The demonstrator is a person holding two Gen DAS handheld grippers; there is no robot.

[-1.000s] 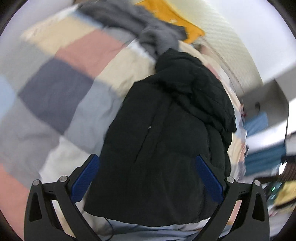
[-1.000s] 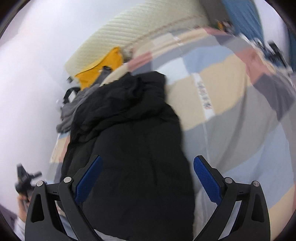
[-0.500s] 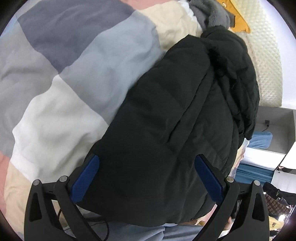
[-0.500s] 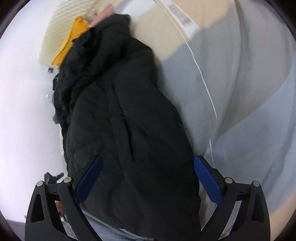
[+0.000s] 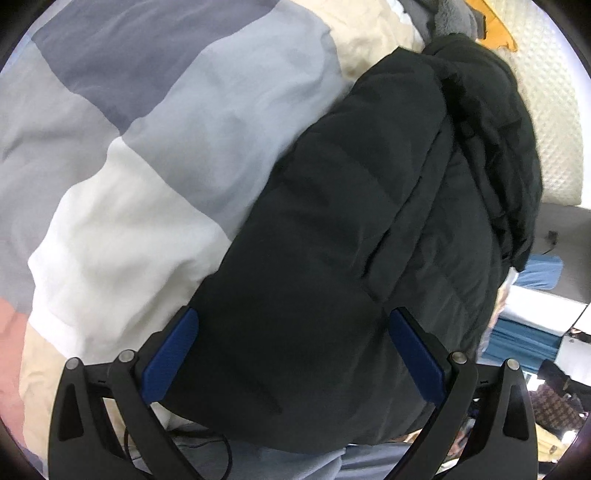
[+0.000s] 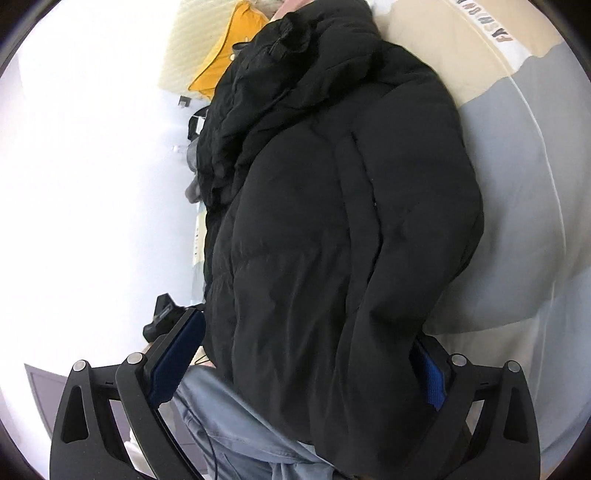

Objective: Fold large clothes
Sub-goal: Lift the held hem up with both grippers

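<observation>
Item: one black padded jacket (image 5: pixel 369 236), laid on a bed over a patchwork duvet (image 5: pixel 140 155) of grey, white, cream and pink blocks. Position: the jacket is found directly ahead of both grippers, its hem nearest them and its hood and collar farthest, so the long axis is run straight away from the cameras toward the headboard end. Left hand-held gripper (image 5: pixel 291 354): jaws spread wide, the hem framed between the blue pads (image 5: pixel 171 360), nothing gripped. Right hand-held gripper (image 6: pixel 306 365): jaws likewise spread wide, the lower edge of the jacket draped between them and partly over the right-side pad; no grip is judged to be made. Neither is clearly nearer; the hem is bracketed by both, so a lift of the hem toward the collar is judged the likely fold. Writing: a white strip on the duvet (image 6: pixel 491 33) is printed with capitals, apparently "FASHION", seen inverted. Also noted: a yellow garment (image 6: pixel 225 51) and a grey fleece (image 5: pixel 447 18) beyond the collar.
</observation>
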